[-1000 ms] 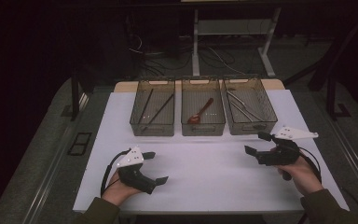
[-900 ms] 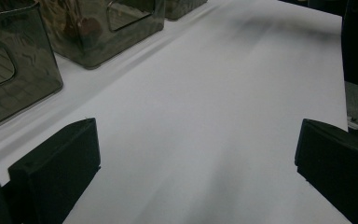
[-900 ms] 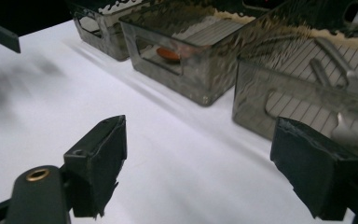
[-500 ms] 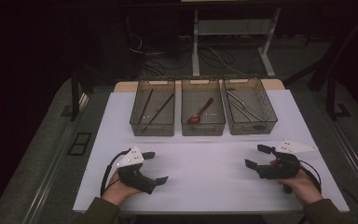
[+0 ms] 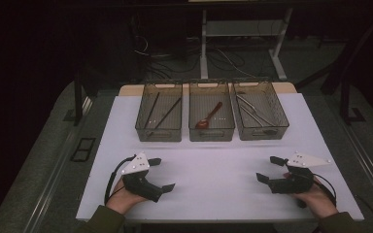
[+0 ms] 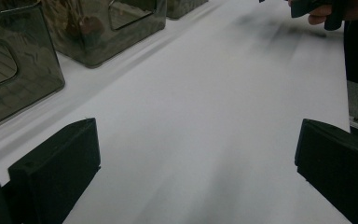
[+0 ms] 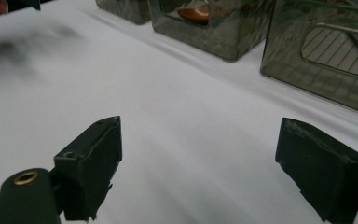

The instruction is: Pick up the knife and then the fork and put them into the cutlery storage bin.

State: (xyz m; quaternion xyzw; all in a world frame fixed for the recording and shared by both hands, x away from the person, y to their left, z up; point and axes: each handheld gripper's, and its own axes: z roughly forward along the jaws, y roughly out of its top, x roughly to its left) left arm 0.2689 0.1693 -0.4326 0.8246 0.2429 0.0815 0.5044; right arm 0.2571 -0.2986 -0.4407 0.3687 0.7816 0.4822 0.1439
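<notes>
Both hands rest on the white table sheet near its front edge. My left gripper sits at the front left, its black jaws wide apart with only bare sheet between them. At the front right my right gripper points toward the left one. It stands open with nothing between its jaws, and they have just been opening a little further. Each gripper carries a grey three-cornered plate on top.
Three smoky clear bins stand in a row at the back. The left bin holds dark sticks, the middle bin a red-brown spoon, the right bin metal utensils. A desk frame and cables lie on the floor beyond.
My right gripper has come toward the near edge and sunk lower over the sheet. The left gripper has stayed where it was.
</notes>
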